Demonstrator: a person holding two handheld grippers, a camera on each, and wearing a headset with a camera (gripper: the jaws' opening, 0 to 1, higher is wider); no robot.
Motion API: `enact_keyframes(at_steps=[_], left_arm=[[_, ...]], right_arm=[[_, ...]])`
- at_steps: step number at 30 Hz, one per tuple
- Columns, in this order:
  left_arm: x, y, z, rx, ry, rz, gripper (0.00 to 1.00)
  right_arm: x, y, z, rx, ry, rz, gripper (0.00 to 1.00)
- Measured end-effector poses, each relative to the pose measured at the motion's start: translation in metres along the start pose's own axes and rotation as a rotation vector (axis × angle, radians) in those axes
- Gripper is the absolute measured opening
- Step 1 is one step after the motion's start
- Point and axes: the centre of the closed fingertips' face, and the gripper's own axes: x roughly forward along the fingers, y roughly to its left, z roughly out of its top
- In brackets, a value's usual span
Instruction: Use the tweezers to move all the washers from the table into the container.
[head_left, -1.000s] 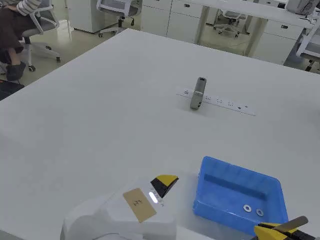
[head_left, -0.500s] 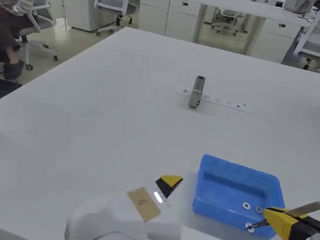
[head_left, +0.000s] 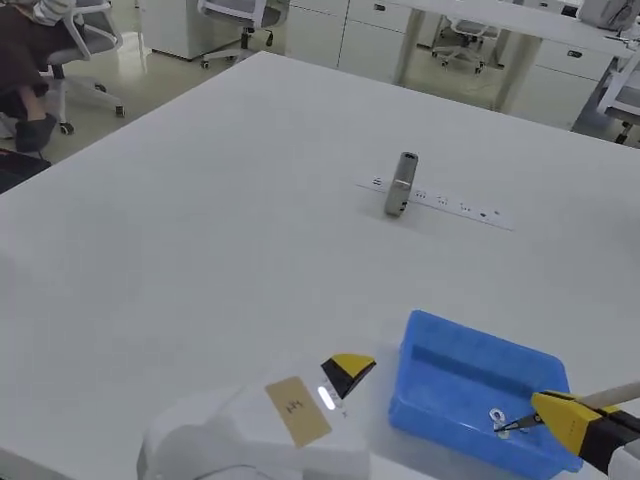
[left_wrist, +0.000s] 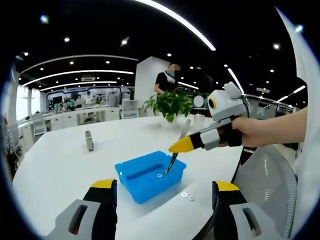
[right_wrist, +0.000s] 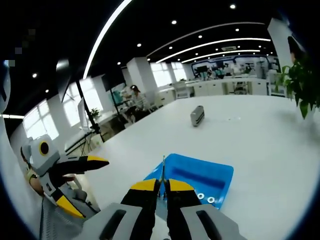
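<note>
Inside the blue plastic container (head_left: 450, 350), slim metal tweezers (left_wrist: 171, 162) pinched in the fingers of the right gripper (right_wrist: 163, 186) point down at a small steel washer (head_left: 497, 415) (gripped? can't tell), two more washers (left_wrist: 184, 194) on the white table (head_left: 250, 250) just beside, left gripper (left_wrist: 164, 184) fingers spread.

There is one blue container (head_left: 450, 385), one pair of tweezers (left_wrist: 185, 129) and two grippers: one left gripper (left_wrist: 165, 185) and one right gripper (right_wrist: 163, 184). Two washers (right_wrist: 200, 196) lie in the container, and two more (left_wrist: 184, 194) lie on the table (head_left: 200, 250) near it. On the far side are one grey block (head_left: 403, 183) and one white strip (head_left: 460, 208).
</note>
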Motion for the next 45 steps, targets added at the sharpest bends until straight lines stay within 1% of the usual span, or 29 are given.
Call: enact_keyframes(at_steps=[6, 11, 18, 25, 40, 45], left_arm=[[0.0, 0.001, 0.001, -0.007, -0.006, 0.001, 0.78], [0.0, -0.001, 0.0, 0.0, -0.003, -0.006, 0.78], [0.0, -0.001, 0.0, 0.0, -0.002, -0.005, 0.78], [0.0, -0.001, 0.0, 0.004, 0.001, -0.006, 0.78], [0.0, -0.001, -0.001, 0.001, 0.005, -0.009, 0.78], [0.001, -0.002, -0.002, 0.003, 0.008, -0.011, 0.77]], right_arm=[[0.006, 0.0, 0.006, -0.002, -0.006, 0.003, 0.03], [0.01, -0.002, 0.01, -0.014, -0.002, 0.006, 0.02], [0.015, -0.009, 0.013, -0.033, 0.004, -0.002, 0.02], [0.019, -0.015, 0.01, -0.041, 0.027, -0.01, 0.02], [0.018, -0.019, 0.007, -0.042, 0.036, -0.021, 0.02], [0.021, -0.031, -0.003, -0.069, 0.078, -0.046, 0.02]])
